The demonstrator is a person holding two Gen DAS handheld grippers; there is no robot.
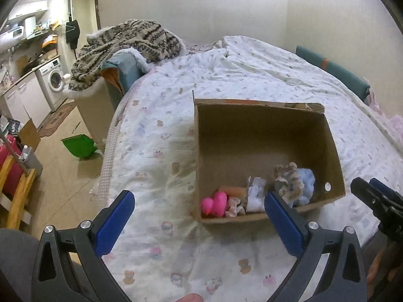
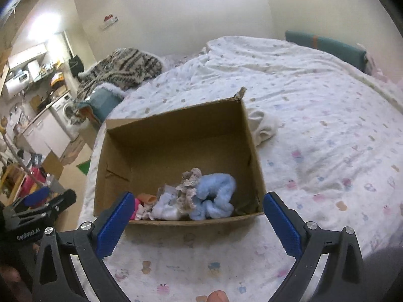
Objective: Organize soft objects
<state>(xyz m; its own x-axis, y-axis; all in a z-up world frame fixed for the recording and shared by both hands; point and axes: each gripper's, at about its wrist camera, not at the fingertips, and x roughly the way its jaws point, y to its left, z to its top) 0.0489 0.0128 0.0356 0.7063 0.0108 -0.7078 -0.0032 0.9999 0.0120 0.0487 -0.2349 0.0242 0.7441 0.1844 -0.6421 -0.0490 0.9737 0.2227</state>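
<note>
Left gripper (image 1: pixel 199 207): jaws spread wide, nothing between the blue pads; it hangs over the bed cover, just near-left of the box.
Right gripper (image 2: pixel 199 207): jaws also spread wide and empty; near wall of the box sits between its fingers in the right wrist view.
Bed cover (image 1: pixel 161 156): white with small animal print, wrinkled, fills most of both views.
Cardboard box (image 2: pixel 176 136): open top, stands on the bed cover just beyond both grippers; one far corner is torn.
Box contents: all bunched against the near wall; far half of the floor is bare cardboard.
Pink toy (image 1: pixel 214 203): leftmost in the row.
Orange piece (image 1: pixel 233 190): just behind the pink toy.
White bundle (image 2: pixel 166 207): middle of the row.
Beige lace scrunchie (image 2: pixel 189 183): right of the white bundle, touching the blue one.
Blue fluffy scrunchie (image 2: pixel 215 196): rightmost, largest item.
White cloth (image 2: pixel 263 125): on the cover outside the box, by its far right wall.
Striped blanket (image 1: pixel 126 45): heaped at the far left edge of the bed.
Washing machine (image 1: pixel 54 79): far left, in the kitchen corner.
</note>
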